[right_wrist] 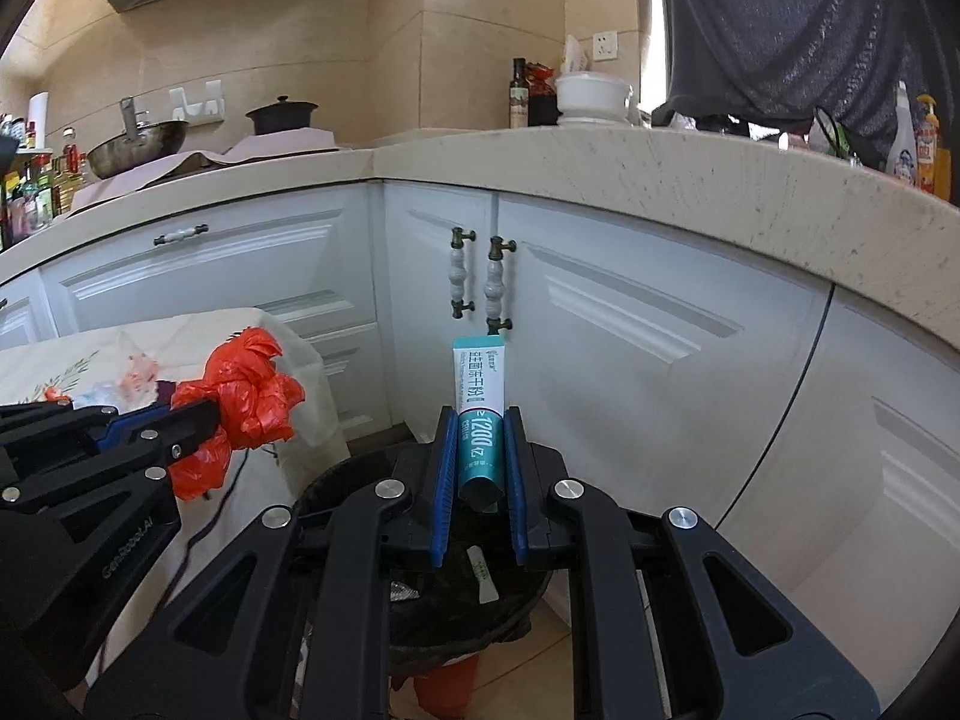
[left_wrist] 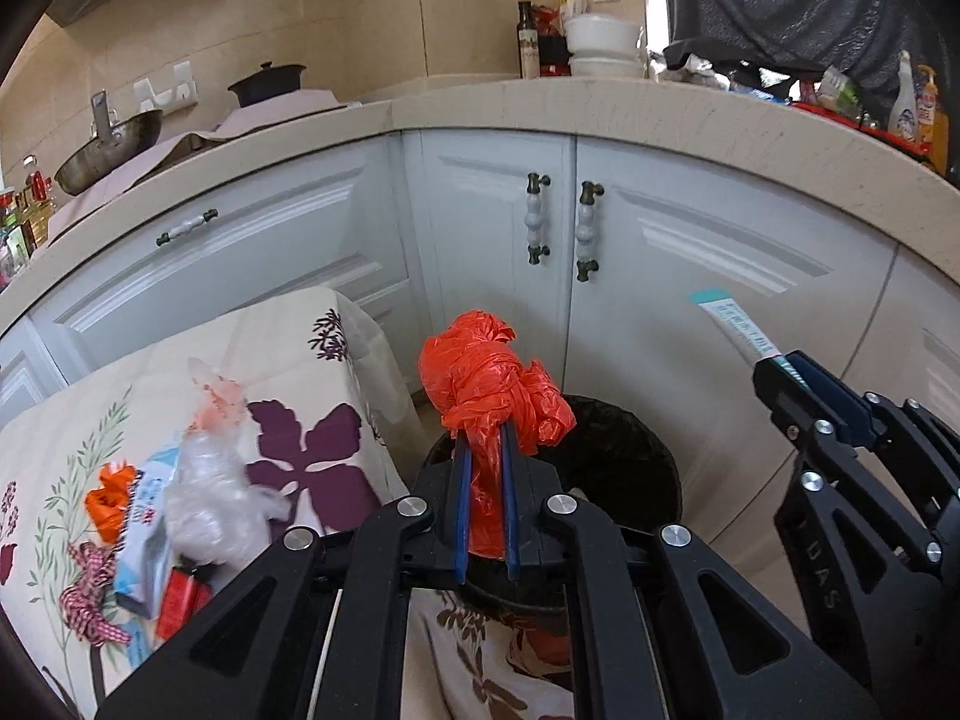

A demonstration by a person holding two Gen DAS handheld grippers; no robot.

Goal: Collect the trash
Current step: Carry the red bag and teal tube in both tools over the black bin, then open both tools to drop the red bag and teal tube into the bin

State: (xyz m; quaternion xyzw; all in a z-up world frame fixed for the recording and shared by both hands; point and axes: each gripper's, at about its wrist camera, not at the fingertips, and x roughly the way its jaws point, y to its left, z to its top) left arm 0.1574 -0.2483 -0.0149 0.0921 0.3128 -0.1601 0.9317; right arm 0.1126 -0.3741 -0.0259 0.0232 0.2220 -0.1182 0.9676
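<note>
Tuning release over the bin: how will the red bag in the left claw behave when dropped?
The red bag, pinched in the left claw, looks like thin knotted film, so it is probably light and floppy. Its loose tail hangs between the fingers and may cling on release. It hangs over the bin, so it should land inside.

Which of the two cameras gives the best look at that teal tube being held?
The right wrist view: the teal tube stands centred between the right gripper fingers, its printed label facing the camera. The left wrist view shows the same tube only at an angle, small, poking out of that gripper at the right edge.
</note>
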